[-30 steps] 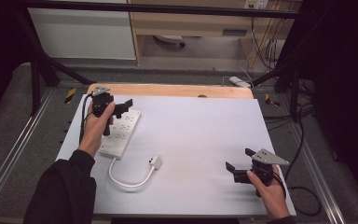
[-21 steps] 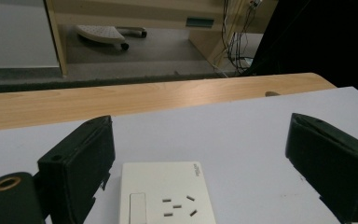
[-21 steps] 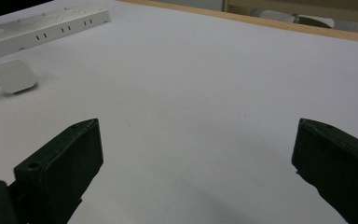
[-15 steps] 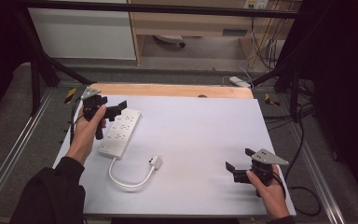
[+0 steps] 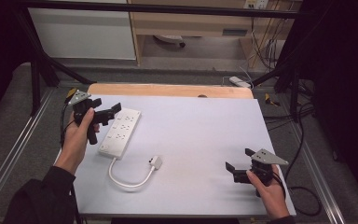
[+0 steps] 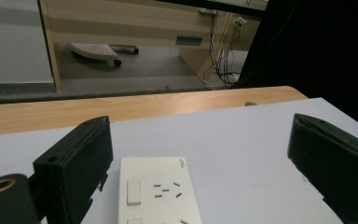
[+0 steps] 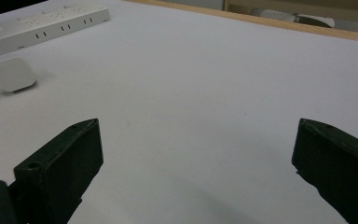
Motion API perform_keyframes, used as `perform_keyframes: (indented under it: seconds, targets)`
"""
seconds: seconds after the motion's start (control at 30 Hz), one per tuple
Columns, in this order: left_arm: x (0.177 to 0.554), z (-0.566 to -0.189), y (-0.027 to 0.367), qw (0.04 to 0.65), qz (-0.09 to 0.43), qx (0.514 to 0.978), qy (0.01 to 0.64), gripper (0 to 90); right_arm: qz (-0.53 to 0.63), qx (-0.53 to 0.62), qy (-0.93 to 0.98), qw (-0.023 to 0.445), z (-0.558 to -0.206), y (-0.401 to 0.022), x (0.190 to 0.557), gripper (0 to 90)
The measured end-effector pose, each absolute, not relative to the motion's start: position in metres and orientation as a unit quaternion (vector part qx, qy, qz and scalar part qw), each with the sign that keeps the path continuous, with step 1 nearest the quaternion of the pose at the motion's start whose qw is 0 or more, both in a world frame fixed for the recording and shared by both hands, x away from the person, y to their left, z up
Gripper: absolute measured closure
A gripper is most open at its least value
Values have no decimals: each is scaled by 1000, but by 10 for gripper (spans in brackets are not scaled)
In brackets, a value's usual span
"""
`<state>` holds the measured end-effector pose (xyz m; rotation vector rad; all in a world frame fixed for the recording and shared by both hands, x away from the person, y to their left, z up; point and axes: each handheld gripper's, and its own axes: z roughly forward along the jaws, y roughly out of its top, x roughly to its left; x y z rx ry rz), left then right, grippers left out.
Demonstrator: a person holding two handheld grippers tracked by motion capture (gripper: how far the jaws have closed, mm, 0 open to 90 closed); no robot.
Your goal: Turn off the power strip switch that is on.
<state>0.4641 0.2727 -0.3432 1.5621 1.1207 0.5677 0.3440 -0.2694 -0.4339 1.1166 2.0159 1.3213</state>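
The white plastic power strip (image 5: 120,132) lies at nine o'clock on the white worktop (image 5: 200,130), its plug (image 5: 155,162) loose nearby. The left tool (image 5: 106,113), jaws wide, hovers beside it, seemingly approaching. Next: lower and straddle the strip. The right tool (image 5: 237,170) waits wide at four o'clock.

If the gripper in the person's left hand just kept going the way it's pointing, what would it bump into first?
Probably the white power strip: in the left gripper view it lies right ahead between the open jaws of the left gripper. If the gripper passes above it, bare table follows; height is hard to judge.
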Motion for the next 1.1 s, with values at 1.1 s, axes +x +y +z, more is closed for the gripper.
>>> perform_keyframes:
  seconds: [1.1]
  targets:
    - [386, -329, 280, 556, 253, 656, 443, 51, 479, 410, 738, 240, -435, -268, 344, 23]
